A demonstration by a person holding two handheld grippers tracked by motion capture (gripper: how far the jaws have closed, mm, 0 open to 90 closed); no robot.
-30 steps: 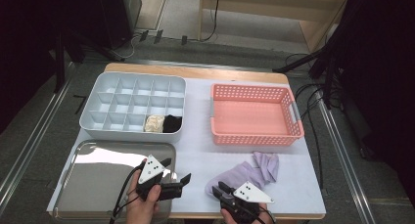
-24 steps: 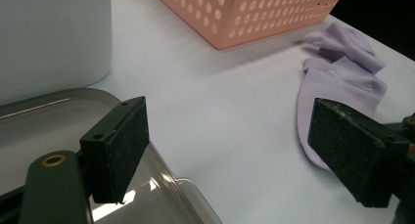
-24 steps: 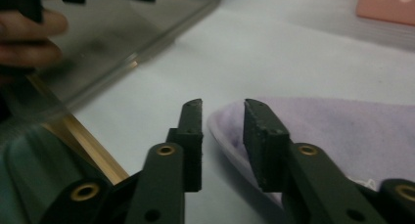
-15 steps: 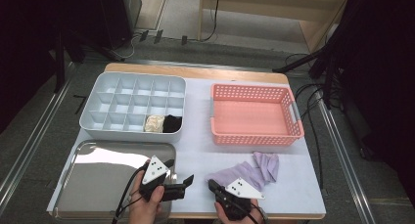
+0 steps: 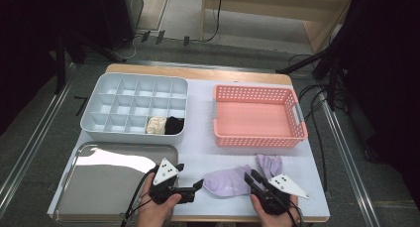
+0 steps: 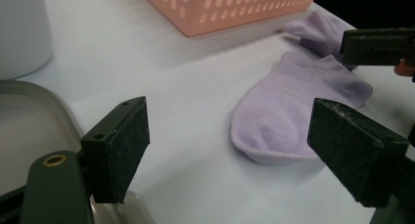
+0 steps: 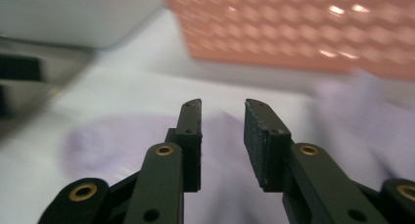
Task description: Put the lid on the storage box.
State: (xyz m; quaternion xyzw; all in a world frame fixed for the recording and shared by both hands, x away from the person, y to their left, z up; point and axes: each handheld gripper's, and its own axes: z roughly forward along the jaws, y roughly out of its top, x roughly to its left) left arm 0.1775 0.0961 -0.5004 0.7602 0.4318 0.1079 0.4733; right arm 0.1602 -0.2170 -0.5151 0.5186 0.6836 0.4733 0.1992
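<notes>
The lilac sock (image 5: 225, 181) lies flat on the white table (image 5: 200, 142), near its front edge, between the two grippers. In the left gripper view the sock (image 6: 288, 114) is sharp and its rounded toe points toward the camera. In the right gripper view it is only a blurred pale purple patch (image 7: 122, 136), so its outline is hard to make out there. A second lilac sock (image 5: 270, 163) lies just beside it at the right, toward the basket; its near part is hidden behind the right gripper (image 5: 253, 178) in the high view.

The right gripper has its tips over the right end of the first sock. Its jaws have just been opening, and in its own view a narrow gap (image 7: 222, 136) stands between the pads with nothing pressed between them. The left gripper (image 5: 198, 184) is just left of the sock's toe, with its jaws wide apart (image 6: 227, 150) and empty, not touching the sock.

Behind the socks is the pink basket (image 5: 257, 138). To the left is the grey divided box (image 5: 94, 123), with a cream roll (image 5: 156, 125) and a black roll (image 5: 174, 125) in two neighbouring front compartments; what they are exactly I cannot tell. The steel tray (image 5: 99, 187) lies at the front left, and its near edge is cut off by the hand (image 5: 158, 212).
</notes>
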